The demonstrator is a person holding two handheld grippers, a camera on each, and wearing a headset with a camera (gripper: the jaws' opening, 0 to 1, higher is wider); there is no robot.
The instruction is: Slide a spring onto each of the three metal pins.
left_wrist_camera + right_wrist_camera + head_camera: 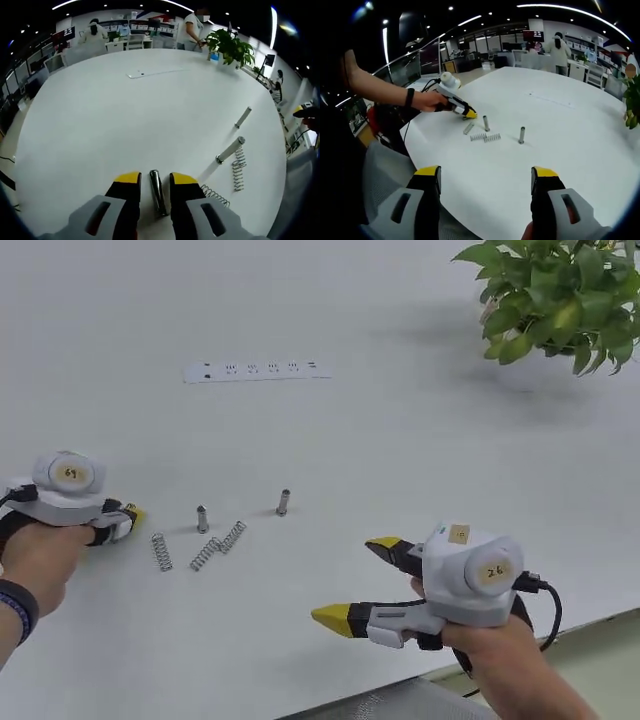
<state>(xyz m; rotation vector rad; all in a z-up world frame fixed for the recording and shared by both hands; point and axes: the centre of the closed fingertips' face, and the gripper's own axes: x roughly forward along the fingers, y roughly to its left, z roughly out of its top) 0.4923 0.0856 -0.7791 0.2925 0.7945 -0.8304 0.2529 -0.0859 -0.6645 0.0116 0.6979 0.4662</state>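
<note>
A pin (158, 195) lies between the left gripper (155, 176) fingers (129, 186); contact is unclear.

Three metal pins are showing. One pin (202, 519) and another pin (283, 502) are standing on the counter (420, 450) left of centre in the head view. A third pin (157, 192) is lying between the jaws at the bottom of the left gripper view.

Three springs are lying at lower left: one spring (161, 552), a second spring (205, 553) and a third spring (233, 536).

Two are being held: the left hand-held gripper (130, 515) and the right hand-held gripper (357, 580).

One power strip (257, 370) and one plant (555, 295) are sitting toward the top.
</note>
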